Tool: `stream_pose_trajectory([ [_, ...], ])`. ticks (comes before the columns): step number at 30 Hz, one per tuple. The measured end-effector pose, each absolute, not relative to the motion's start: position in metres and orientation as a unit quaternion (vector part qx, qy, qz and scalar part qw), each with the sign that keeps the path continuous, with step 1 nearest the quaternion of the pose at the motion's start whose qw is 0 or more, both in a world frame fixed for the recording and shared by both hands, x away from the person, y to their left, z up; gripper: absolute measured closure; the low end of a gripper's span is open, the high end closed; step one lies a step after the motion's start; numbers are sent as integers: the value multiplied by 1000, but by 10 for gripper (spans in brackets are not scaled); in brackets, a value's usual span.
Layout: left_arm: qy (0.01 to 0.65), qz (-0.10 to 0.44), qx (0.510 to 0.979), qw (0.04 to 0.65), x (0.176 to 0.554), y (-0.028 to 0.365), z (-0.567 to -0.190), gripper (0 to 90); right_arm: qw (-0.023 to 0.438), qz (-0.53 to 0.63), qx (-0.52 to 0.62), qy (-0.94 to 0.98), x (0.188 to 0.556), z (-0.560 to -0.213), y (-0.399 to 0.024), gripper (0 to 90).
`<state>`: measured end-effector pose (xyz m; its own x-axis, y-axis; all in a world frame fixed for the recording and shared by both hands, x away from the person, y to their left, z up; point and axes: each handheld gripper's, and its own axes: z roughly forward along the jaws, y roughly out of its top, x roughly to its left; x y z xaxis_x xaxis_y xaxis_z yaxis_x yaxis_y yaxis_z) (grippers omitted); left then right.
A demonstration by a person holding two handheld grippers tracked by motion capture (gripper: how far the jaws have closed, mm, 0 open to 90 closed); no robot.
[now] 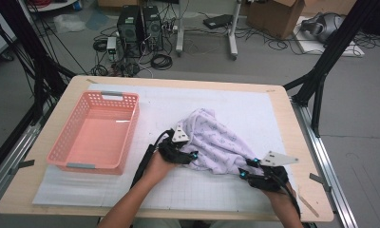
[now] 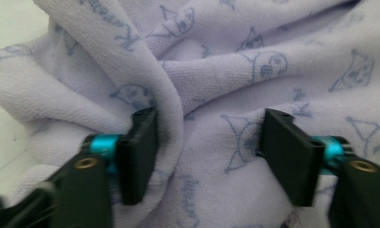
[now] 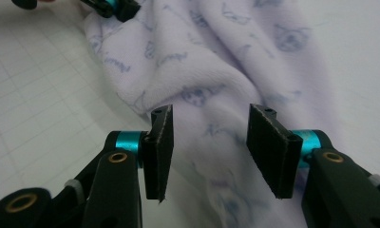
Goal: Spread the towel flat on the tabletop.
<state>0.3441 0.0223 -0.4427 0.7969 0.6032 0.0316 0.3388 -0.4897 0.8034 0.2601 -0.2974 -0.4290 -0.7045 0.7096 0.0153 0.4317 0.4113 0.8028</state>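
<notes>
A crumpled lilac towel (image 1: 215, 140), printed with small blue cartoon figures, lies heaped on the white gridded mat (image 1: 107, 190) toward the near right part of the table (image 1: 17, 197), as I work the two hand-held grippers at its near edge. My left gripper (image 1: 192, 155) sits at the heap's near left side; in the left gripper view its jaws stand spread, with a thick fold of the towel (image 2: 216, 80) bunched between them and the pads not pressing on it. My right gripper (image 1: 247, 168) sits at the heap's near right corner, close to the table's near edge; in the right gripper view its jaws are likewise parted, a ridge of the cloth (image 3: 212, 71) running up between them with the pads apart from it. A pink slatted plastic basket (image 1: 60, 142) stands on the left half of the table, well apart from the towel, its long side running toward the far edge.
</notes>
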Motion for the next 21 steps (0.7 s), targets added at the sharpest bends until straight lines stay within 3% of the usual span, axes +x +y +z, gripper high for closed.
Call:
stream_pose_trajectory([
  [2,277,158,848,423,344,25,-441,596,156,405,335,836,270,-436,-283,514],
  [3,274,157,848,426,345,28,-439,718,152,400,333,840,273,-439,-278,537],
  [5,283,145,842,437,346,35,-435,801,140,378,318,858,277,-445,-267,684],
  [6,286,145,836,446,345,39,-432,809,140,383,313,857,277,-445,-265,761],
  [8,292,147,823,463,343,48,-425,813,131,380,309,862,274,-443,-264,806],
  [15,311,145,792,505,346,76,-397,814,50,440,257,859,249,-430,-267,816],
  [21,330,153,789,495,359,67,-400,813,61,462,258,846,253,-419,-265,809],
])
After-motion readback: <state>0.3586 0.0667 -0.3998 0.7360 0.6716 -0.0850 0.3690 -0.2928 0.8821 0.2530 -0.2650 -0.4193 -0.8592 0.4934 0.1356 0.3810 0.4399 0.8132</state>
